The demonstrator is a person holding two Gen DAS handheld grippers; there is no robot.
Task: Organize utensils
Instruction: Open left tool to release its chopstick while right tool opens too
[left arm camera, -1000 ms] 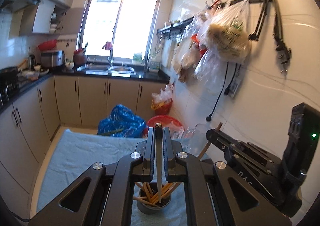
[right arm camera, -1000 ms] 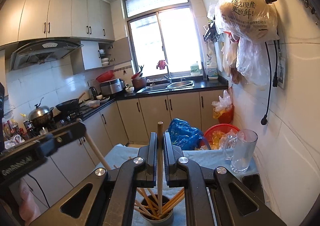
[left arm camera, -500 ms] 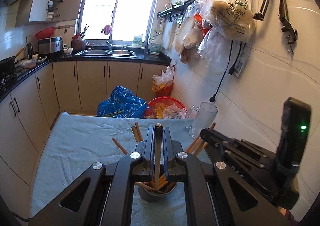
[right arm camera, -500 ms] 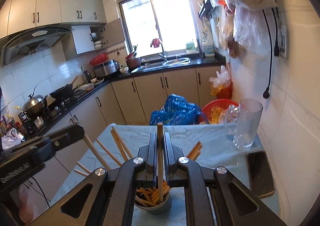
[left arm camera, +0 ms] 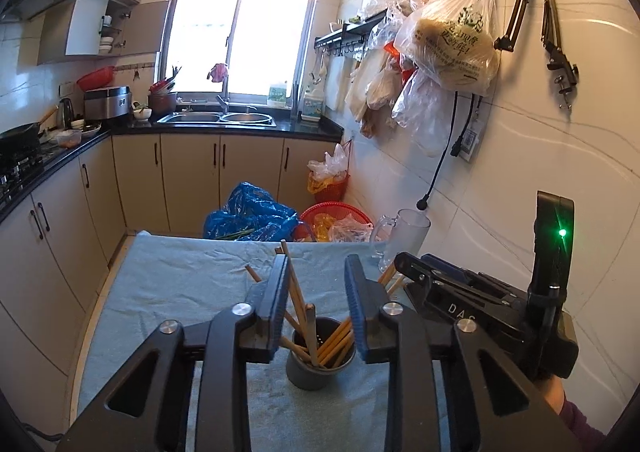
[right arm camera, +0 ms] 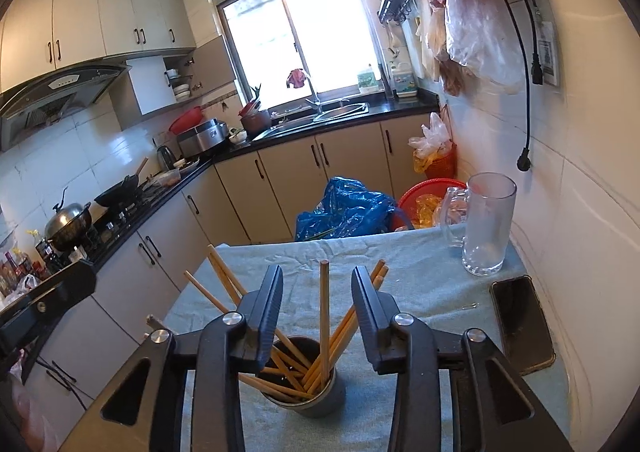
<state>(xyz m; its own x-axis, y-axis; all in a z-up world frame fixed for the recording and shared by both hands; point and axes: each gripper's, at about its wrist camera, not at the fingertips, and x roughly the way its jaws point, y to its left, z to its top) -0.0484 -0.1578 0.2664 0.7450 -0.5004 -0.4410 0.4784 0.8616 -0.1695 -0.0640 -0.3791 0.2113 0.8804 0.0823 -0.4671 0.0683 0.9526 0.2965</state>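
A grey metal cup [left arm camera: 320, 372] stands on the blue-grey cloth and holds several wooden chopsticks [left arm camera: 336, 340]. My left gripper [left arm camera: 316, 268] hangs just above it with its jaws opening. One chopstick [left arm camera: 310, 328] stands loose between them, touching neither pad. In the right wrist view the same cup [right arm camera: 316, 396] sits below my right gripper [right arm camera: 318, 276], whose jaws are also opening. An upright chopstick [right arm camera: 325, 312] rests in the cup between the pads, free of both. The right gripper's black body [left arm camera: 480, 300] shows to the right of the cup.
A clear glass mug [right arm camera: 486, 228] stands at the far right of the table by the tiled wall, with a dark phone [right arm camera: 520, 328] lying in front of it. Beyond the table's far edge are a blue bag [right arm camera: 344, 211] and a red basket [right arm camera: 428, 191]. Cabinets run along the left.
Each gripper was shut on one chopstick above the cup. Both have sunk toward the cup and their jaws have parted, leaving the two chopsticks standing in it.
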